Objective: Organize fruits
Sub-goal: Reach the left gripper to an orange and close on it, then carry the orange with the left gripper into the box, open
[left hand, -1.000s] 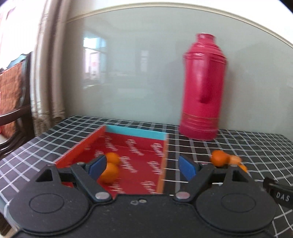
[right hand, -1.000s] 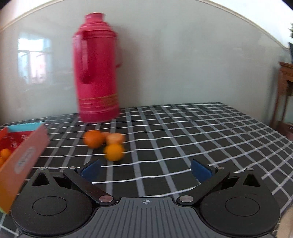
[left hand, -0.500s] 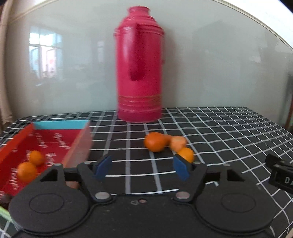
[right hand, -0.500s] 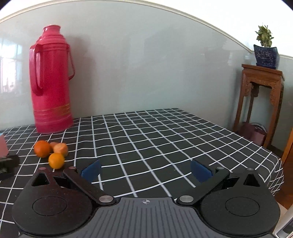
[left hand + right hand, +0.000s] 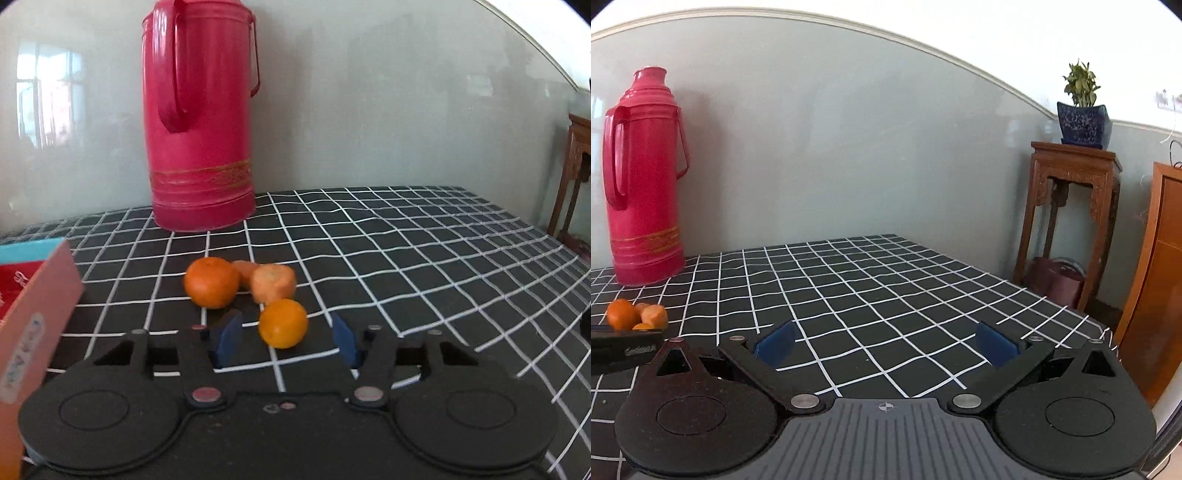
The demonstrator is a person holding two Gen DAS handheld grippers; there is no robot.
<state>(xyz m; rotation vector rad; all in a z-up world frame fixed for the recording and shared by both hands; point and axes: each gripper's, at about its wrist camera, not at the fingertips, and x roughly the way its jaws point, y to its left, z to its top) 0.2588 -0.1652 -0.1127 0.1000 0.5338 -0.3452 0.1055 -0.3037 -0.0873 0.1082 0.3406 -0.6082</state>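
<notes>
Left fingers spread, nothing gripped, now straddling nearest orange after swinging off box a second back. Looks like next pick. Right gripper wide open, idle, turned away from fruit.

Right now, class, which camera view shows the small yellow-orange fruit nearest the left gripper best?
The left wrist view: the nearest fruit sits whole and close, between the open left gripper fingers. The right wrist view shows only a sliver of it, at the far left, behind the other gripper's body.
</notes>
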